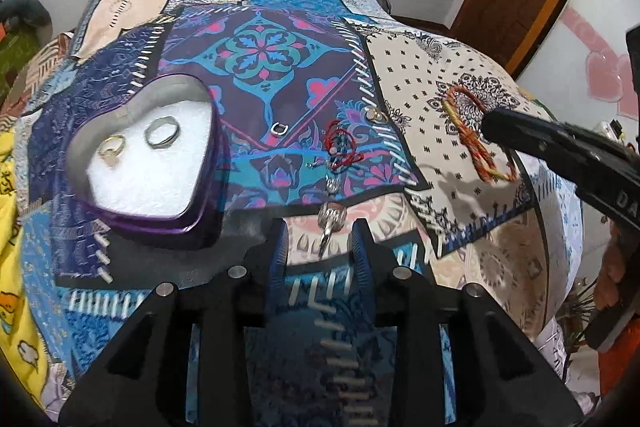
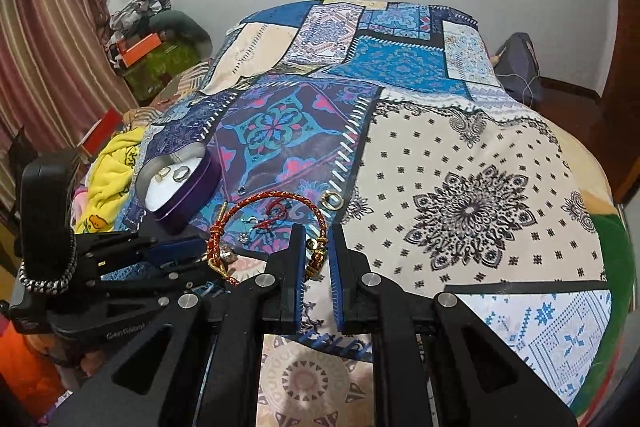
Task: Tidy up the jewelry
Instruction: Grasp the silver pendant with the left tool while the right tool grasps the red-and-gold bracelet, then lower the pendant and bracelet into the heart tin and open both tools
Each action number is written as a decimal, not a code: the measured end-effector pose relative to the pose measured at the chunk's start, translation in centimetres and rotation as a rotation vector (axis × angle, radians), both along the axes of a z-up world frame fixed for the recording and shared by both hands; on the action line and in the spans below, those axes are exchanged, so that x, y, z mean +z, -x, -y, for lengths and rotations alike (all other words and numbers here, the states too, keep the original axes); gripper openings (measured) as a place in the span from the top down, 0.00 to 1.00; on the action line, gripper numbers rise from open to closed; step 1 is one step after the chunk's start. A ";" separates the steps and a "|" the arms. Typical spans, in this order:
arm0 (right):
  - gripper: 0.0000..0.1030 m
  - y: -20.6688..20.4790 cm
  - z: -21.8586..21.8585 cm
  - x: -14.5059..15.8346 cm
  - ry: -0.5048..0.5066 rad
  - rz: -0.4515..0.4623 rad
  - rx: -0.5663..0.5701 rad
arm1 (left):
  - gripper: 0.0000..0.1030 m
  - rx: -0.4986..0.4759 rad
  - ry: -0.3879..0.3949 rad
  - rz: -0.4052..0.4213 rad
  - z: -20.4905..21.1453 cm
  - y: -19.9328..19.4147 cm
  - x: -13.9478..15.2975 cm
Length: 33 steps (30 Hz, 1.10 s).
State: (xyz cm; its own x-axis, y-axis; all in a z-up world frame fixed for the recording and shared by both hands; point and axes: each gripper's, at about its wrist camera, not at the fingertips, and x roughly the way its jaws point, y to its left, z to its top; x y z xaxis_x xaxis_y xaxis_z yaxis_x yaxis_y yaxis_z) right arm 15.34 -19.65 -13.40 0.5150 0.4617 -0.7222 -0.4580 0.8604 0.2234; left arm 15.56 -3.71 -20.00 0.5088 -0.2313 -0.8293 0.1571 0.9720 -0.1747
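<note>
While the patchwork bedspread (image 1: 420,75) has pieces loose on it, the job looks partly done. On the left, the heart-shaped tin (image 1: 132,211) holds two rings (image 1: 160,135). The right gripper (image 2: 316,255) pinches the braided bracelet (image 2: 256,201) by its clasp end. The left gripper (image 1: 320,231), jaws spread, straddles a silver charm (image 1: 331,221). A red cord bracelet (image 1: 342,147) and other rings lie farther off.

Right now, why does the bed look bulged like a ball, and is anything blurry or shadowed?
Both views: the fisheye lens bends the patchwork bedspread and darkens the corners. Left wrist view: the purple heart-shaped tin smears at its near edge; the braided red-and-gold bracelet casts a soft shadow. Right wrist view: sharper, evenly lit.
</note>
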 end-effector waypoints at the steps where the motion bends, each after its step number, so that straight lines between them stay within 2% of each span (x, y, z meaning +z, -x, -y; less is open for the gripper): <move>1: 0.90 0.0 0.2 0.0 -0.003 -0.002 -0.005 | 0.69 -0.003 0.004 0.005 0.1 -0.2 -0.1; 5: 0.90 -0.2 0.7 -0.1 -0.011 -0.002 -0.018 | 0.69 -0.016 0.005 0.005 0.6 -0.9 -0.5; 9: 0.90 -0.2 0.9 -0.2 -0.018 -0.008 -0.024 | 0.86 -0.022 -0.036 0.023 1.3 -1.1 -0.7; 15: 0.90 -0.2 0.4 0.2 -0.030 0.003 -0.016 | 0.86 -0.003 -0.014 0.024 0.9 -0.6 -0.2; 20: 0.90 -0.3 -0.7 1.3 -0.047 0.027 0.001 | 0.86 0.030 0.003 0.063 -0.2 0.6 1.6; 33: 0.90 -0.5 -5.8 4.2 -0.086 0.100 0.088 | 0.86 0.150 -0.019 0.242 -5.8 3.4 8.5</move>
